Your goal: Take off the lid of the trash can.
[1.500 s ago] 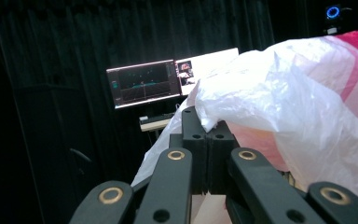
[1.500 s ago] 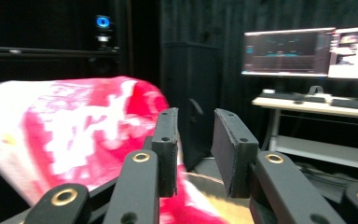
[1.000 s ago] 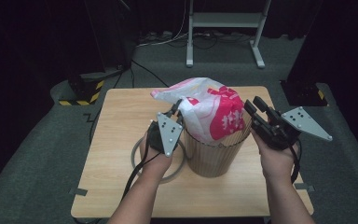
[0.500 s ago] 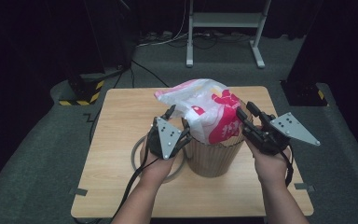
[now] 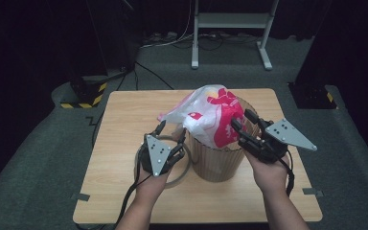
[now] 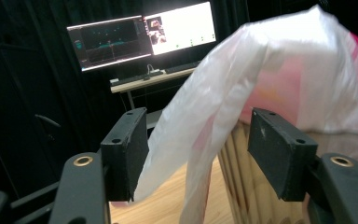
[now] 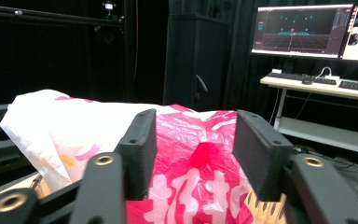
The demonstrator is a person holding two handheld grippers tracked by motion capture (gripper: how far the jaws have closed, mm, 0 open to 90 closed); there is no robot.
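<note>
Between left gripper [image 6: 200, 154] jaws: loose flap of plastic bag [image 5: 211, 115], hanging over basket [image 5: 218, 165] rim.
Both just opening, pads off the plastic; right gripper [image 5: 244, 125] at bag's far side, gripping nothing.

Your table [image 5: 124, 110] was lit evenly from above; the surroundings stayed nearly black. Shadows under the bin [image 5: 219, 160] were soft and short. You had glare off the monitors [image 6: 142, 39] in both gripper views. The plastic bag [image 6: 261, 93] read soft-focus and slightly overexposed close up.

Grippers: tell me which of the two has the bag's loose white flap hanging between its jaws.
The left gripper: the white flap of the plastic bag drapes between its open jaws. The right gripper faces the bag's red printed side.
</note>
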